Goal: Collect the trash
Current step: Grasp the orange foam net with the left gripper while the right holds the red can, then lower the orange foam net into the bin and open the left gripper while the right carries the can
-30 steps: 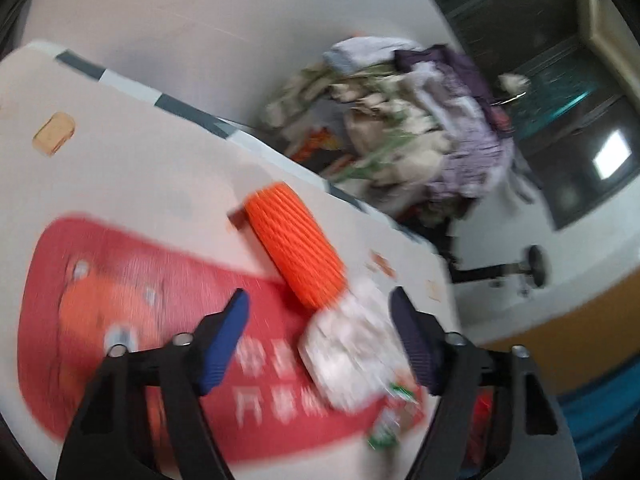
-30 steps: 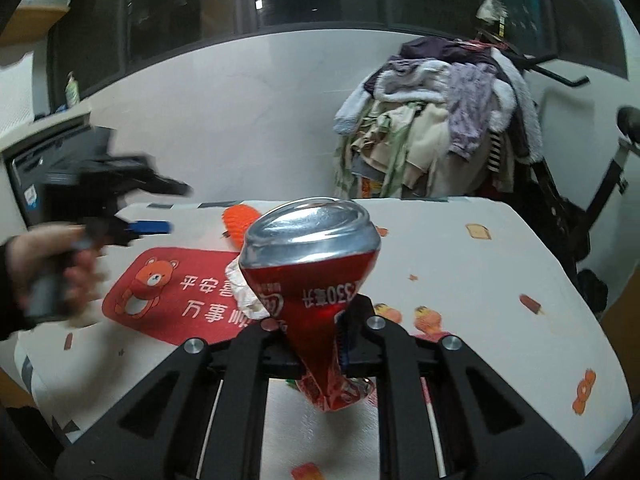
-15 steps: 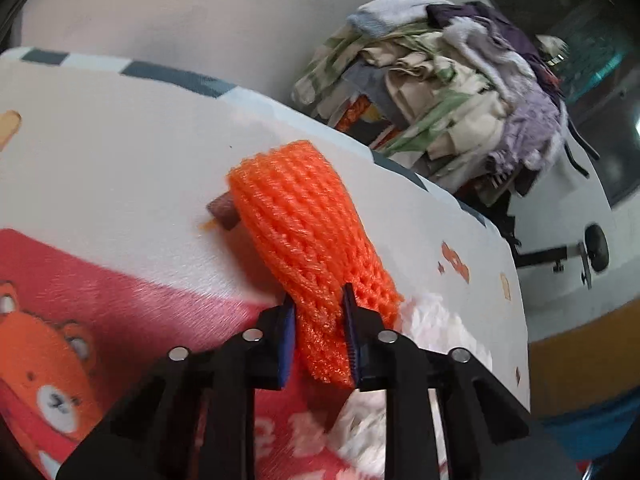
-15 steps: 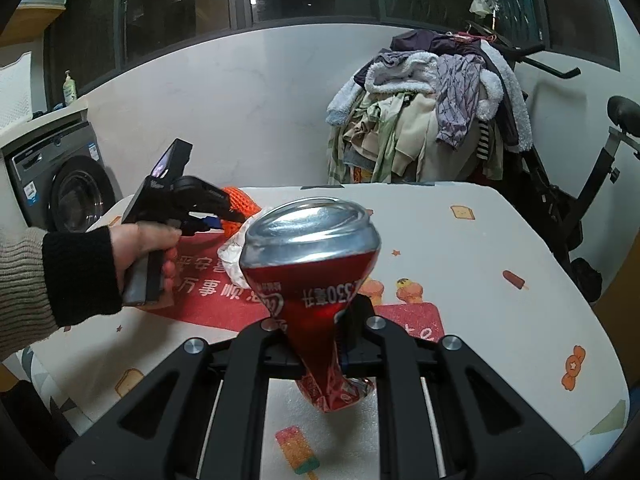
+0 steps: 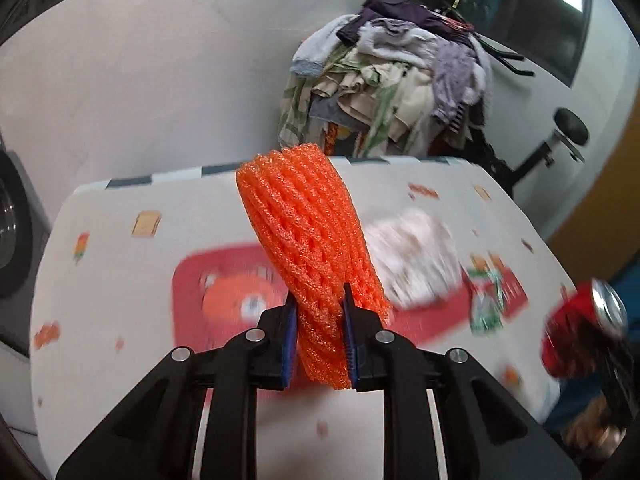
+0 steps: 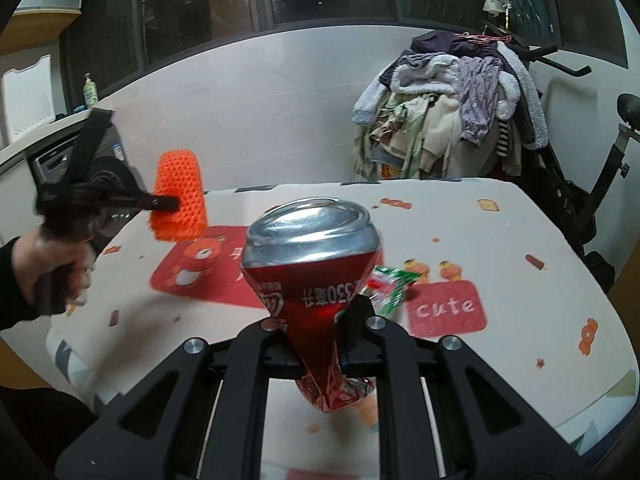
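An orange foam net sleeve (image 5: 308,236) stands up out of my left gripper (image 5: 319,322), which is shut on its lower end and holds it clear of the table. In the right wrist view the same orange foam net sleeve (image 6: 178,196) hangs at the left in the left gripper (image 6: 170,203), above the table's far left corner. My right gripper (image 6: 314,334) is shut on a crushed red can (image 6: 314,256), pinched at its waist; the crushed red can (image 5: 582,326) also shows at the right edge of the left wrist view. A crumpled white tissue (image 5: 412,256) and a green-and-red wrapper (image 5: 486,300) lie on the table.
The table (image 6: 500,248) wears a white cloth with small prints and red mats. A heap of clothes (image 6: 448,108) on an exercise bike stands behind its far edge. A washing machine (image 5: 12,224) is at the left. A person's hand (image 6: 48,260) grips the left gripper's handle.
My left gripper closed on the orange sleeve, lifted it off the table and rolled upright. The right gripper, still holding the can, shifted a little across the table.
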`<state>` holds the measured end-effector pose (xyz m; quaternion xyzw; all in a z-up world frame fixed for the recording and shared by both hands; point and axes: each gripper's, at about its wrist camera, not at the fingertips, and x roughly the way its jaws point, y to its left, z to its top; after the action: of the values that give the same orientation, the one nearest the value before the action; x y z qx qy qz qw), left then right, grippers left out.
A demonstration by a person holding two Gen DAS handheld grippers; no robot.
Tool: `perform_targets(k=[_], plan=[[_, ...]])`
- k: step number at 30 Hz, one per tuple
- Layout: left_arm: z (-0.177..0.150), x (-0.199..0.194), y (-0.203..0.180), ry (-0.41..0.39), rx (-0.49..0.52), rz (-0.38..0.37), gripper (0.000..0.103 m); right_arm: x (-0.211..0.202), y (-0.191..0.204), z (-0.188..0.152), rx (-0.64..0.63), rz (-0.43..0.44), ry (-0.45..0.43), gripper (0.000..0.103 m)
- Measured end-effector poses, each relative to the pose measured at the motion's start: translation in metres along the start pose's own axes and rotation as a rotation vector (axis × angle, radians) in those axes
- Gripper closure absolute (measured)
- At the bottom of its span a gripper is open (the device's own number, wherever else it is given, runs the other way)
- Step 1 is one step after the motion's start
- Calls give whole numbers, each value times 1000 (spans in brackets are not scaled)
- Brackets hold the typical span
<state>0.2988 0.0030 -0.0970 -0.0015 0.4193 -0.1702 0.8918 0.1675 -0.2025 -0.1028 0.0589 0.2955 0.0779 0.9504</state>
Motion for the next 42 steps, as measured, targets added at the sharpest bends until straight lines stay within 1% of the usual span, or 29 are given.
perform_targets(k=[3,7,13,16,21,27,33,38,40,41,42], plan=[[-37,-35,-5,4,9,-28,84,-11,17,-7,-13,16,8,89],[-80,-65,-10,17,-16,-78,84,-25,38,-19,-43,34,26,89],[-132,-91,-25,46,-5,-110,84,-51,62,-36,-66,60,40,89],[-159,-100,-37,70,30,-118,84,-62,69,-45,-74,69,47,89],[-206,-104,-57,137,115,-121,84,-79,76,-62,-73,72,61,89],[-256,-98,-70,221,147,-139,84,-94,78,-81,-79,75,78,89],[-291,-84,-85,305,205,-139,83,-96,74,-93,-67,82,106,89],[-304,-74,-94,363,251,-134,82,-95,71,-101,-58,82,121,89],[-306,-72,-95,373,256,-128,78,-94,70,-104,-52,84,131,89],[-306,-71,-95,373,257,-128,75,-94,70,-106,-51,85,136,89],[-306,-72,-94,368,258,-120,60,-93,70,-107,-50,87,143,89]])
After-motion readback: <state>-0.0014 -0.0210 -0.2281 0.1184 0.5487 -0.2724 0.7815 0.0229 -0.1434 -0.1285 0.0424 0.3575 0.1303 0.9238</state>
